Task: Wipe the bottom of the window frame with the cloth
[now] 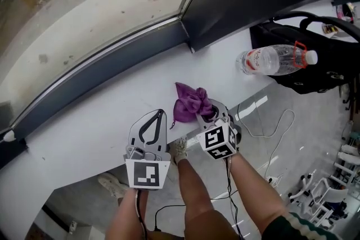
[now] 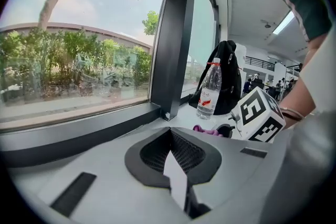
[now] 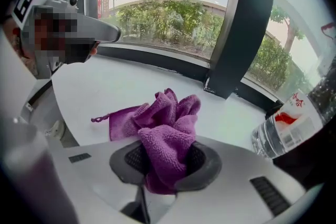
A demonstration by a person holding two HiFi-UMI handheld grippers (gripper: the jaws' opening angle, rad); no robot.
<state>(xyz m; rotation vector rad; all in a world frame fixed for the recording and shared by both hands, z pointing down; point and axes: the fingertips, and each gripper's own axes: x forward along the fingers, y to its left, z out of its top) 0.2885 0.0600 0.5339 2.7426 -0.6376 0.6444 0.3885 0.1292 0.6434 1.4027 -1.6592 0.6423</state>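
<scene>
"So, the right tongs point(image 3: 167, 157), what have they got?"

"They're clamped on the cloth point(image 3: 170, 123). A thick wad sits between the pads and the rest spills forward onto the surface point(image 1: 107, 121). I'd guess it's bunched like that to give a fat pad to press with."

"And the left tongs point(image 2: 169, 132)?"

"Tips together, nothing in them, held just beside the right pair over the near edge of the surface. They're probably parked there because one pair is enough for wiping."

"Where's the cloth relative to the frame point(image 1: 101, 73)?"

"Apart from it. The cloth lies toward the near side of the surface. The dark bottom rail runs along the far side under the glass, with bare white between them. By my reading the wiping hasn't begun."

"Is anything in the way?"

"A bottle point(image 1: 273, 60) beside a black bag point(image 1: 315, 67), off to the right. Both look clear of the long left run of the frame."
</scene>
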